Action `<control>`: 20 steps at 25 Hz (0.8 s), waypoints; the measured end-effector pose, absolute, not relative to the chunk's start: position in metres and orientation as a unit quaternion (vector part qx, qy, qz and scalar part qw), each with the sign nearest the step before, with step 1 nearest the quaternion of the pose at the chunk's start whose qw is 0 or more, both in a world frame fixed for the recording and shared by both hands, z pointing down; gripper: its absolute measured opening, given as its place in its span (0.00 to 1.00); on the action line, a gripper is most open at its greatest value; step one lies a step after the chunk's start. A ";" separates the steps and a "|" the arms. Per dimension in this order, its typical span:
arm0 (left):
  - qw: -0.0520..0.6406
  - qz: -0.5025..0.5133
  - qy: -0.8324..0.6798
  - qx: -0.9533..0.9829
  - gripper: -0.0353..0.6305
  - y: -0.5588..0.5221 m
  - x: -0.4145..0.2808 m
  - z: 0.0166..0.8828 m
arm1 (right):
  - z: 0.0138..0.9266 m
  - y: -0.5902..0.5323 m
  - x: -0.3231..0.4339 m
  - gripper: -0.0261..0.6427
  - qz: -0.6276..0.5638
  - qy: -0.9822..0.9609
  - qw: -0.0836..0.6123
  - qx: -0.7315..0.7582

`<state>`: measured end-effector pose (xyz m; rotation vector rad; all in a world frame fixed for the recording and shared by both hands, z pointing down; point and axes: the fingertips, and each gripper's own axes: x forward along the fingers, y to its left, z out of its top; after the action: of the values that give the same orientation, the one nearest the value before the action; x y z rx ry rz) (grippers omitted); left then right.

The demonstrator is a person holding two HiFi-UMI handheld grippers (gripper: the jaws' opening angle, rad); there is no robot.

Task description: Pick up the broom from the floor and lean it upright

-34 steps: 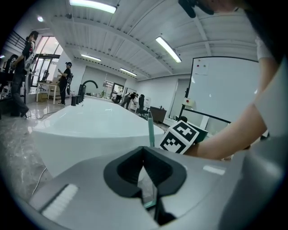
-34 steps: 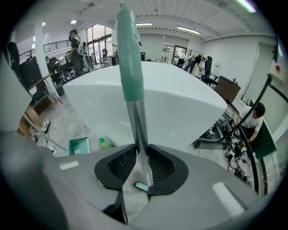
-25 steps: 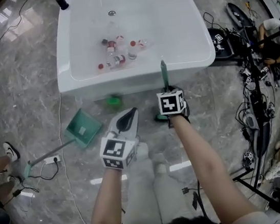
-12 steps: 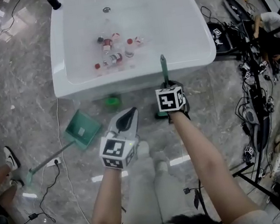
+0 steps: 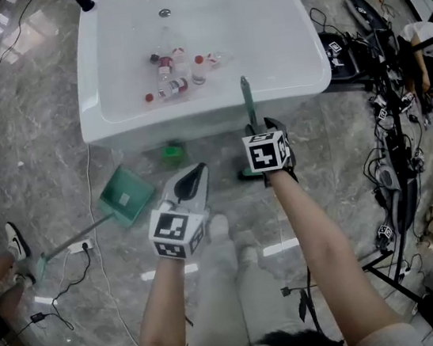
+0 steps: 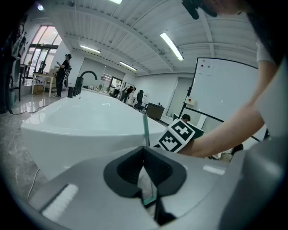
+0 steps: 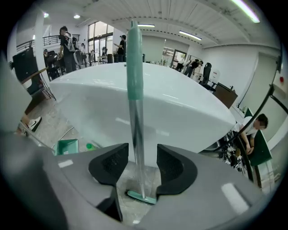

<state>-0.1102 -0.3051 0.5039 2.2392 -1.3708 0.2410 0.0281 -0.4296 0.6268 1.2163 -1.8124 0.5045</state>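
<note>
The right gripper (image 7: pixel 137 157) has its jaws apart, the dark ribbed pads (image 7: pixel 111 165) standing either side of the slender broom (image 7: pixel 135 67), which has a silvery shaft, a teal-green grip sleeve near the top and a teal-green head; the shaft runs close along the left pad, with a clear gap to the right pad, so the jaws bracket it without clamping it; whether the left pad actually touches the shaft cannot be told. The broom stands upright between these jaws, its head on the grey marbled floor (image 5: pixel 48 112) just below them, its upper end rising in front of the large glossy white tub (image 5: pixel 114 126) straight ahead; contact with the tub's rim cannot be judged.

The left gripper (image 6: pixel 144 150) is closed, its pad tips meeting with only a narrow slit beneath them, and it holds nothing; it hangs just beside and a little behind the right gripper, pointing toward the same tub.

Ahead and left of the left gripper lies a green plastic dustpan (image 5: pixel 126 195) on the floor; inside the tub, well beyond both grippers, lie several clear bottles with red caps (image 5: pixel 174 70).
</note>
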 end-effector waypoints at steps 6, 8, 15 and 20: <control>0.229 0.087 -0.510 0.825 0.05 -0.297 -0.097 0.485 | 0.588 -0.408 0.020 0.33 0.174 -0.782 0.393 0.453; 0.217 0.088 -0.509 0.828 0.05 -0.293 -0.088 0.478 | 0.569 -0.396 0.019 0.29 0.153 -0.800 0.378 0.439; 0.178 0.094 -0.505 0.839 0.05 -0.271 -0.045 0.442 | 0.483 -0.344 0.020 0.10 0.094 -0.859 0.300 0.405; 0.144 0.079 -0.502 0.849 0.05 -0.250 -0.019 0.393 | 0.417 -0.292 0.023 0.04 0.060 -0.890 0.259 0.371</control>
<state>-0.0188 -0.2496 0.3932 2.4475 -1.4460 0.2269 0.0231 -0.2921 0.4166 1.0041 -2.4112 0.1635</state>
